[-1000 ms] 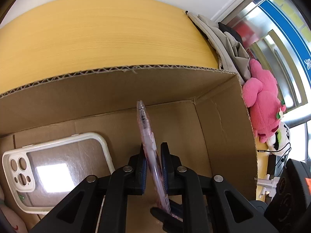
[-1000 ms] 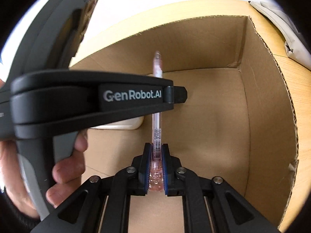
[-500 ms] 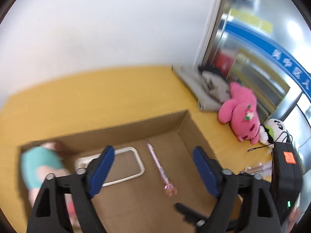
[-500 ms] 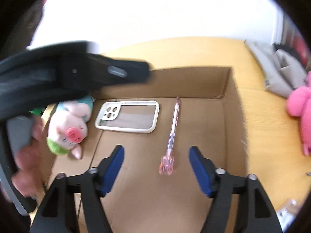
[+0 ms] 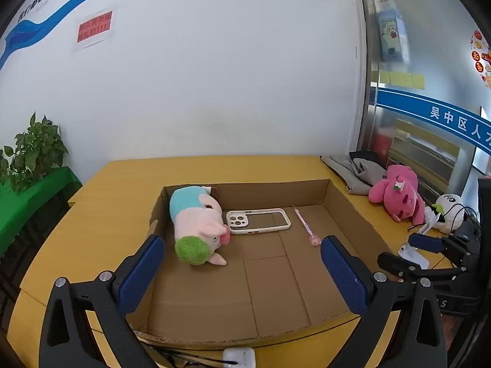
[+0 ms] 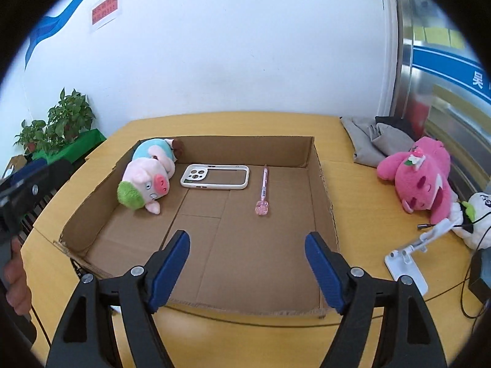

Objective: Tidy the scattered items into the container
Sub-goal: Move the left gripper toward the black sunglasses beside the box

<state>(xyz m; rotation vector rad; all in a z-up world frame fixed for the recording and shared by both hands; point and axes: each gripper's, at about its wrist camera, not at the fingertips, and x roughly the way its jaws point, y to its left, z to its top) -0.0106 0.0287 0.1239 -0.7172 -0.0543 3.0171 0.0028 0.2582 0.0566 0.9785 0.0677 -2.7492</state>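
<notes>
An open cardboard box (image 5: 349, 211) (image 6: 322, 178) sits on the yellow table. Inside lie a pig plush (image 5: 196, 224) (image 6: 147, 181) at the left, a white phone case (image 5: 257, 221) (image 6: 214, 177) in the middle and a pink pen (image 5: 305, 227) (image 6: 263, 191) to its right. My left gripper (image 5: 242, 273) is open and empty, raised over the box's near edge. My right gripper (image 6: 247, 270) is open and empty, also above the near edge. The right gripper's tips (image 5: 425, 243) also show at the right of the left wrist view.
A pink plush (image 5: 396, 191) (image 6: 420, 171), a white panda plush (image 5: 449, 211), grey cloth (image 6: 374, 139) and a white stand (image 6: 408, 257) with cables lie right of the box. A small white device (image 5: 239, 357) lies by the near edge. Plants (image 6: 61, 122) stand at the left.
Both grippers opened, let go of the pink pen and pulled up and back out of the box. The pen now lies on the box floor beside the phone case.
</notes>
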